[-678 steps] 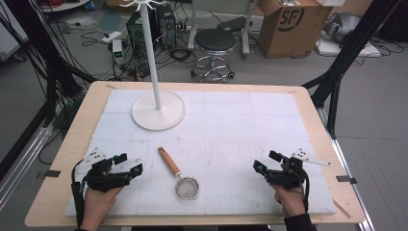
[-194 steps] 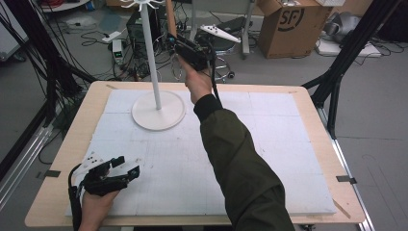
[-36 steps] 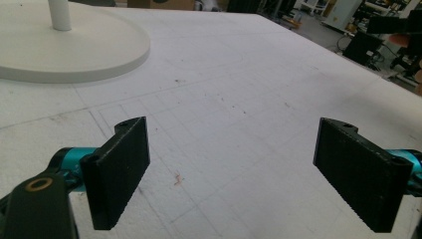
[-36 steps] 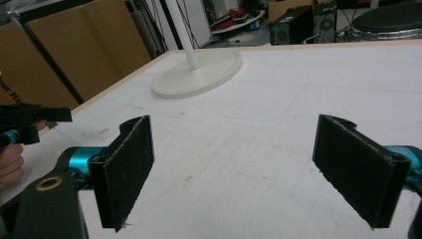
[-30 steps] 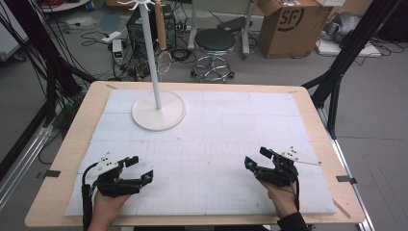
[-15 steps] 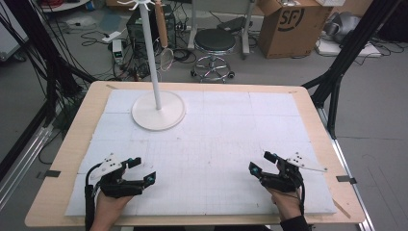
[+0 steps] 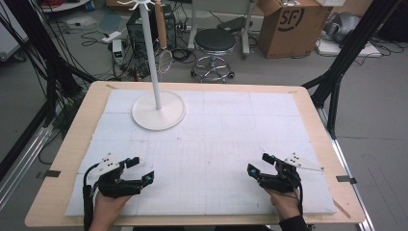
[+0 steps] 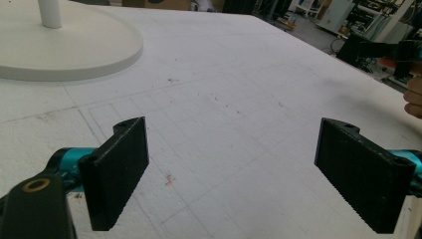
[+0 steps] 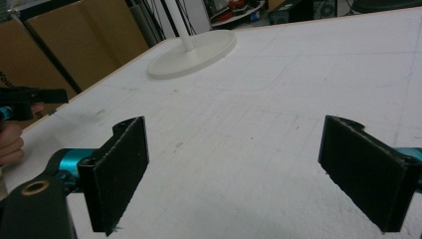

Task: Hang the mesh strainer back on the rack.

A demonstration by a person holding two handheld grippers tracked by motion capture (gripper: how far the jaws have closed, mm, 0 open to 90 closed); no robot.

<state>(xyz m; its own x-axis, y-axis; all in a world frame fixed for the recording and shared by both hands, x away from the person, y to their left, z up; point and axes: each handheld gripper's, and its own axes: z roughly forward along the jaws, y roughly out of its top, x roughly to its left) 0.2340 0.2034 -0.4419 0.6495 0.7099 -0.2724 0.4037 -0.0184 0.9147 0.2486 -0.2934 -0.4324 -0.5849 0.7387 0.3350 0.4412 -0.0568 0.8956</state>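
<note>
A small strainer with a wooden handle [image 7: 161, 36] hangs from a hook of the white stand [image 7: 153, 67], whose round base [image 7: 159, 111] rests on the white mat at the back left. My left gripper [image 7: 143, 170] lies at the mat's front left, open, with nothing between its jaws [image 8: 234, 184]. My right gripper [image 7: 258, 164] sits at the front right, open as well and holding nothing [image 9: 234, 174]. Both are far from the stand. The stand's base [image 8: 64, 42] also appears in the left gripper view and in the right gripper view [image 9: 191, 52].
The white mat [image 7: 221, 130] covers most of the wooden table [image 7: 72, 144]. Behind the table stand a black stool [image 7: 214, 43], a cardboard box [image 7: 288, 24] and cables on the floor. A black frame leg [image 7: 337, 72] rises at the right.
The strainer that lay on the mat now hangs on the stand. The right hand has come back from the stand to the front right. Both grippers have shifted slightly over the last second.
</note>
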